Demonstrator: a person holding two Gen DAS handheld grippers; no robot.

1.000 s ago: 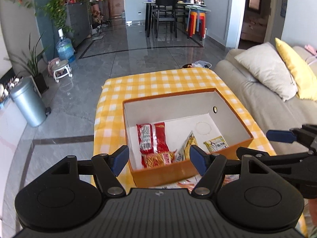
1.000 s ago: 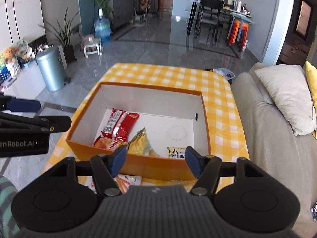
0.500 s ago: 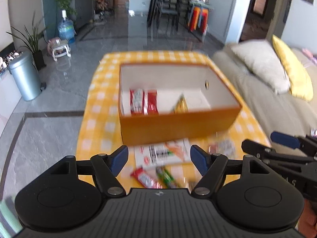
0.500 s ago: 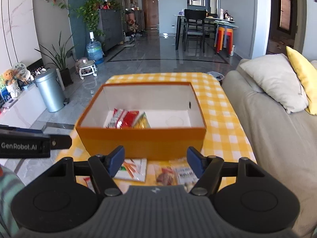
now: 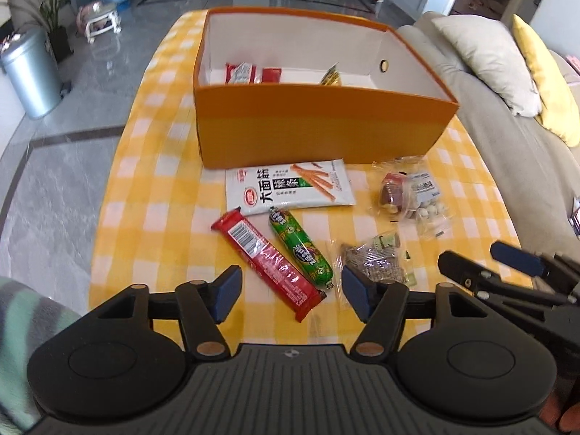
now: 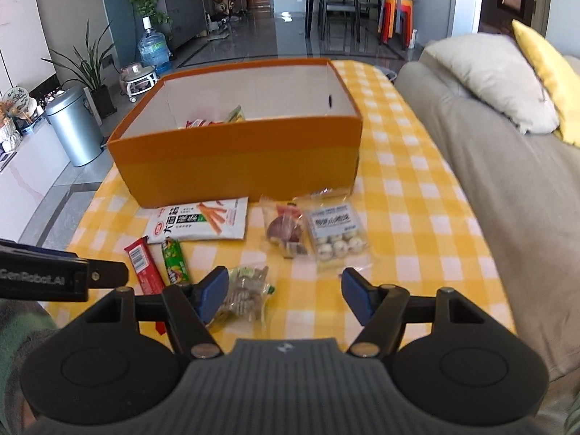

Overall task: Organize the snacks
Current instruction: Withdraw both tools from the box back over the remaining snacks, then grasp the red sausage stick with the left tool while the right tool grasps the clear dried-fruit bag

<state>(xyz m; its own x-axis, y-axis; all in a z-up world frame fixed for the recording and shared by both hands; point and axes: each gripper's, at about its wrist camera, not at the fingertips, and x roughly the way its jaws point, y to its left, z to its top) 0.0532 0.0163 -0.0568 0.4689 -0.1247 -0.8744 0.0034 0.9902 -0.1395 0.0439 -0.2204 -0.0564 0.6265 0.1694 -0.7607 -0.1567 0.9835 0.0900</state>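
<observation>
Two hand-held grippers are hovering low over a yellow checked tablecloth (image 5: 152,166) as a person is working through a pile of snacks. The orange box (image 5: 319,127) is standing at the far side of the cloth with a few packets already lying inside it, so the job is looking partly done.

Six items are waiting outside the box. A white packet (image 5: 290,188) is lying against the box's front wall; just nearer are a red bar (image 5: 268,259) and a green sausage (image 5: 299,246), side by side and touching. To their right are sitting a clear bag of dark pieces (image 5: 393,195), a clear bag of pale balls (image 5: 429,208) and a small bag of seeds (image 5: 373,262).

The left gripper (image 5: 291,291) is empty; its jaws have just been narrowing, still apart, around the near ends of the bar and sausage without pressing them. The right gripper (image 6: 284,293) is also holding nothing, its jaws standing apart above the cloth, the seed bag just beside its left finger.

Judging by this, the red bar or the sausage is likely next for the left gripper.
</observation>
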